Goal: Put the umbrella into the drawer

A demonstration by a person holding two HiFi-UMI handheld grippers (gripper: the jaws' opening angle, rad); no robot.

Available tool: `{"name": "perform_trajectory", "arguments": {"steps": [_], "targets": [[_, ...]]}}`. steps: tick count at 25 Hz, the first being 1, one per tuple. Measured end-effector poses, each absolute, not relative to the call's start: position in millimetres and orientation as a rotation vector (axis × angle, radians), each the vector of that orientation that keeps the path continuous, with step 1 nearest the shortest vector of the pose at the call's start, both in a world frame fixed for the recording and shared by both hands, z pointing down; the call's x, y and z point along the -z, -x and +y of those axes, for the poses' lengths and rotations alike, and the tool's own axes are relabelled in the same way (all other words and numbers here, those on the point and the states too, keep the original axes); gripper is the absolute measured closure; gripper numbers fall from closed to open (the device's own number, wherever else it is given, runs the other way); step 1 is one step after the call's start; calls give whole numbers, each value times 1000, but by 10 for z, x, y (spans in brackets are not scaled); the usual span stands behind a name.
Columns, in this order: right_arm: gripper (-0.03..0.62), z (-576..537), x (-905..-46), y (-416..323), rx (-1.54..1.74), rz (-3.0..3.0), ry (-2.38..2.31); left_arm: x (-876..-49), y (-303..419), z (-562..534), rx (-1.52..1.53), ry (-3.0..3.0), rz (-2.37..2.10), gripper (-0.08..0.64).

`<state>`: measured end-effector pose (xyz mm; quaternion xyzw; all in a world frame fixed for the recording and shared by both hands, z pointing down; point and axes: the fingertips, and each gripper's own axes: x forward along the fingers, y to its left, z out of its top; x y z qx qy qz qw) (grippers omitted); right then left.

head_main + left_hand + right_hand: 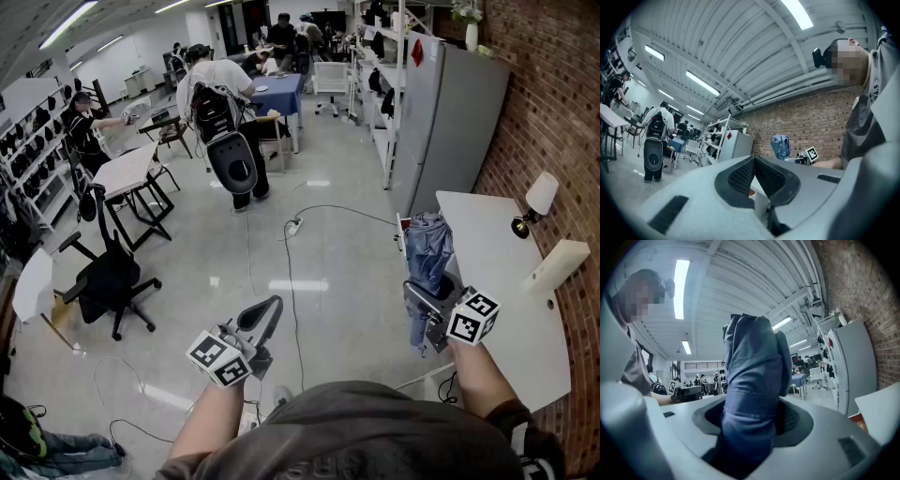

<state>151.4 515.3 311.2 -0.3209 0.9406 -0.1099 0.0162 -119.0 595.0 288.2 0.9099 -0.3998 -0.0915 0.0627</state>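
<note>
1. The folded blue umbrella [427,248] is clamped between the jaws of the right gripper [433,314] and held upright in the air, just beside the near edge of the white table [487,262].
2. In the right gripper view the pads are seen pressed into soft, bunched fabric rather than a hard shaft. A slide of the umbrella [752,394] through the grip is judged possible if it is tipped or swung quickly.
3. The loose upper folds spread wider than the clamped part, so a snag on the table edge or on a drawer rim is likely if the umbrella is lowered carelessly.
4. No drawer can be clearly made out in any view, so whether it is open cannot be told. If it is closed, it would have to be pulled with the left gripper [265,319], whose jaws are seen pressed together on nothing.
5. A white cable [291,281] lies across the floor ahead, where a foot could be caught.
6. Both forearms are held forward at waist level, with the right gripper about level and the left gripper tilted slightly up and well apart from the table.
</note>
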Motion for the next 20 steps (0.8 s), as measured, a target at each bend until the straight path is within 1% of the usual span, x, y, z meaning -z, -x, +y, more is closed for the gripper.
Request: {"name": "perform_trajectory", "arguments": {"steps": [20], "targets": [[334,5086,-3115,-1600,356,2904,984,-2878,1095,5885,281,-2770,-1192,557]]}}
